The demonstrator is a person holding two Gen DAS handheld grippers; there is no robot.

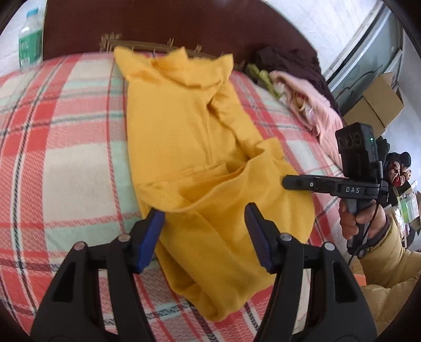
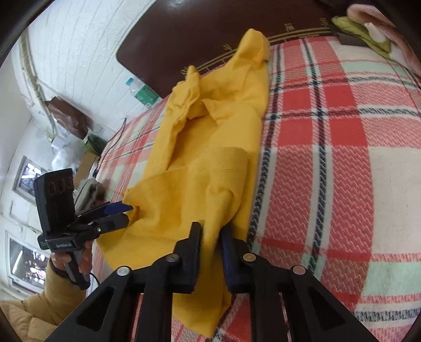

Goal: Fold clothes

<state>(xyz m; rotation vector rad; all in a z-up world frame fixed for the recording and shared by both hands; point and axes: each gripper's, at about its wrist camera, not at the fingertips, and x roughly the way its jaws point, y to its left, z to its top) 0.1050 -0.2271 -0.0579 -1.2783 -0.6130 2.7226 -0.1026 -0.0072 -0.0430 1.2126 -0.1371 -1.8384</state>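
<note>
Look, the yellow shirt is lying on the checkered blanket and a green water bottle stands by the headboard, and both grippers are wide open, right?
Not quite. Only the left gripper is open. The right gripper is shut on the yellow shirt, as the right wrist view shows: cloth is pinched between its fingers. The shirt does lie on the checkered blanket, and the water bottle stands by the headboard.
</note>
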